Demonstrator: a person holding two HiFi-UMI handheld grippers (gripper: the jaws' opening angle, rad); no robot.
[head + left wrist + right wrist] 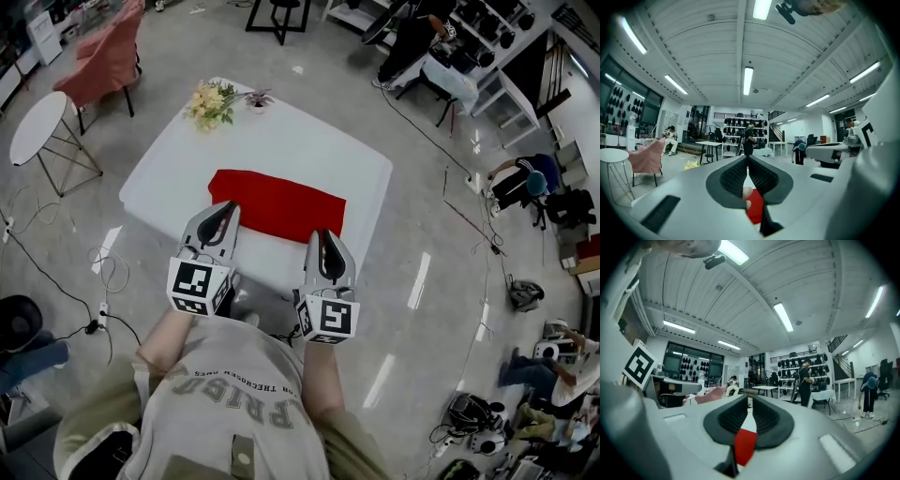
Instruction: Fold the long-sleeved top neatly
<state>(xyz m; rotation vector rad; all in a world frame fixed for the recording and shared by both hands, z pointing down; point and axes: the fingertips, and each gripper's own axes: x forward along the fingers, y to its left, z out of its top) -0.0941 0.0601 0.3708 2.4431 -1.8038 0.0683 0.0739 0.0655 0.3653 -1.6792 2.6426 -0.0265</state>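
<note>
Head view — tools clamped, red top

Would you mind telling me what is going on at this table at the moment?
A person stands at the white table with a claw in each hand, working on a red long-sleeved top that lies flat on it as a rough rectangle. The left claw and the right claw are each shut on the top's near edge, and both gripper views show red cloth pinched between the jaws. A bunch of flowers sits at the table's far corner.
</note>
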